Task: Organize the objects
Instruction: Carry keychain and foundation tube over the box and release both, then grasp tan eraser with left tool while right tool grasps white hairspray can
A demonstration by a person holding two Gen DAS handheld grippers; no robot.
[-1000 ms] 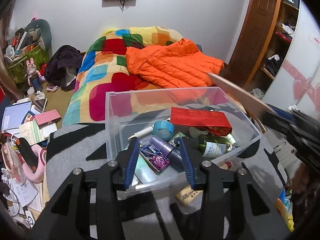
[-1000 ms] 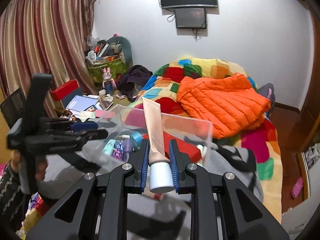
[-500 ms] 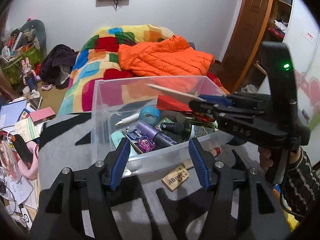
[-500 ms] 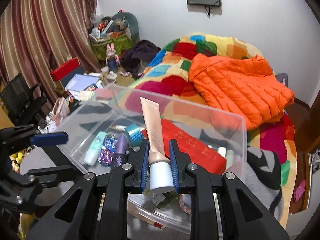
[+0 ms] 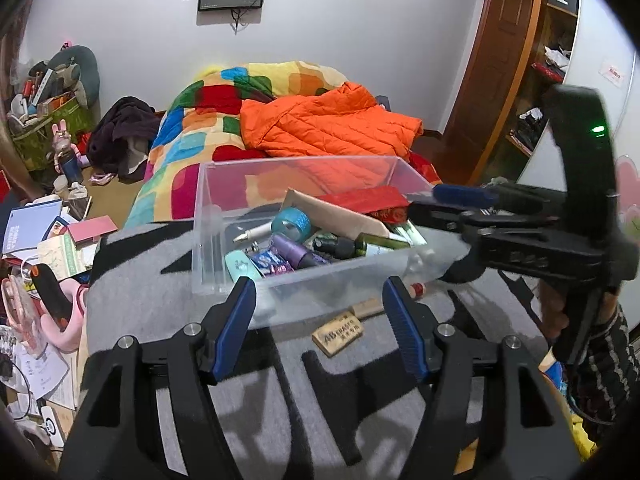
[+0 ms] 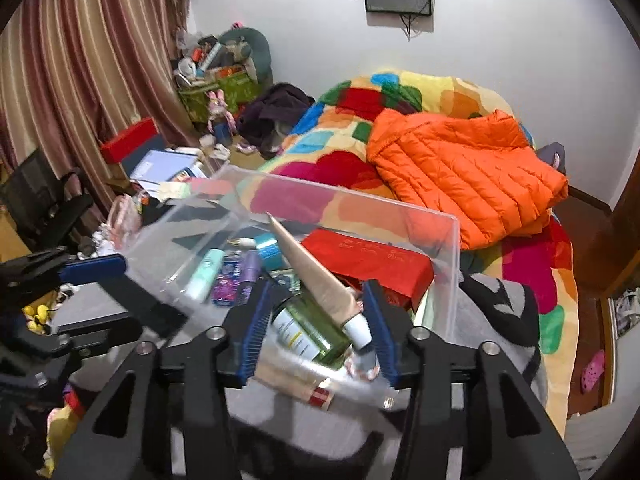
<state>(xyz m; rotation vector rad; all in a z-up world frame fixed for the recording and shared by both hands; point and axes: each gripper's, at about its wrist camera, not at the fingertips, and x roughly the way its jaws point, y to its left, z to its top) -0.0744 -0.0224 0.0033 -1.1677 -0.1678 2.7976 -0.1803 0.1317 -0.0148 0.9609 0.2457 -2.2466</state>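
Note:
A clear plastic bin (image 5: 208, 216) (image 6: 452, 264) stands on a grey and black striped blanket and holds toiletries, a red box (image 6: 368, 260) and a green bottle (image 6: 308, 328). A beige tube with a white cap (image 6: 316, 280) lies tilted in the bin on the green bottle; it also shows in the left wrist view (image 5: 332, 216). My right gripper (image 6: 316, 324) is open above the bin's near side, its jaws apart around the tube's cap end without gripping it. My left gripper (image 5: 320, 324) is open and empty in front of the bin.
A small wooden tag (image 5: 338, 332) and a small red-capped item (image 5: 416, 290) lie on the blanket by the bin. A bed with a colourful quilt and an orange jacket (image 5: 328, 128) lies behind. Clutter covers the floor at left (image 5: 48, 240).
My right gripper has moved over the bin, opened and let go of the beige tube, which now lies in the bin. My left gripper has opened wider and drawn back a little.

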